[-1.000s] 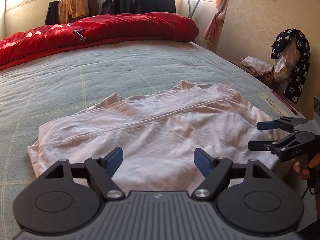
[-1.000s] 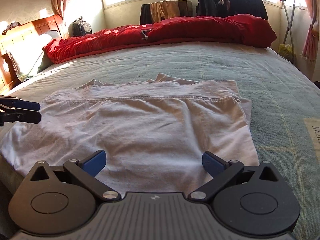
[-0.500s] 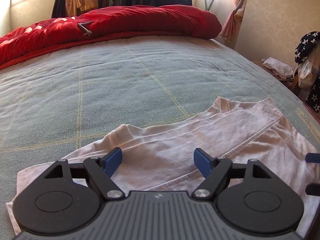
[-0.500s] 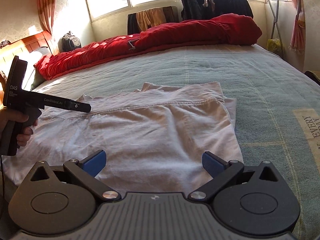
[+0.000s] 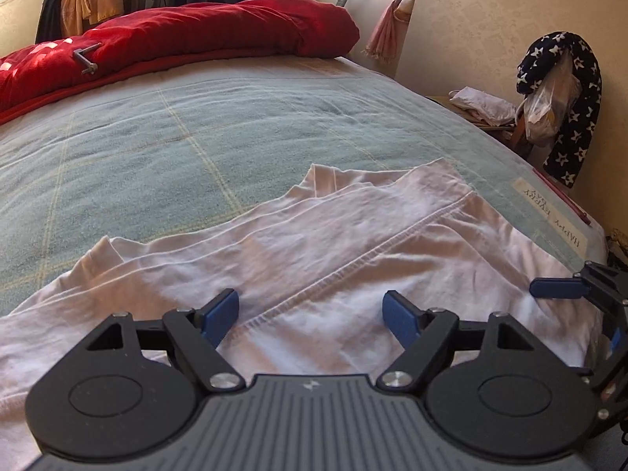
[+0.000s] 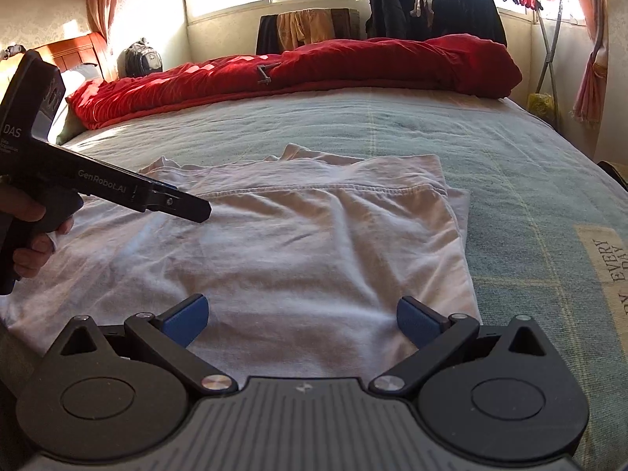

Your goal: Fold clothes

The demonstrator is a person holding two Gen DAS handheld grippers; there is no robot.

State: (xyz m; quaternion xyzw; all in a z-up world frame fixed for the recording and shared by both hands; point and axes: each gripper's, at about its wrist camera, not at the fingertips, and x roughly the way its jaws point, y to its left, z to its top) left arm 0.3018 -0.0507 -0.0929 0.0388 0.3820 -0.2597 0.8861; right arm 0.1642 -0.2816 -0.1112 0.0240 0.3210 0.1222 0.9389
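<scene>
White shirt [image 6: 306,235] lies flat, part-folded, on the blue bedspread [image 5: 196,137]; left gripper [image 5: 312,316] and right gripper [image 6: 302,316] both gape wide and empty above its near hem, probably lining up for the next fold.

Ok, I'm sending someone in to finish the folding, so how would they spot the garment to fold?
Start from the bed covered in a pale blue-green checked blanket, with a red duvet bunched along its far side. On the near part of the blanket lies the pale pink-white garment, spread flat and partly folded, a stitched hem running across it. It is the only clothing lying on the blanket.
</scene>
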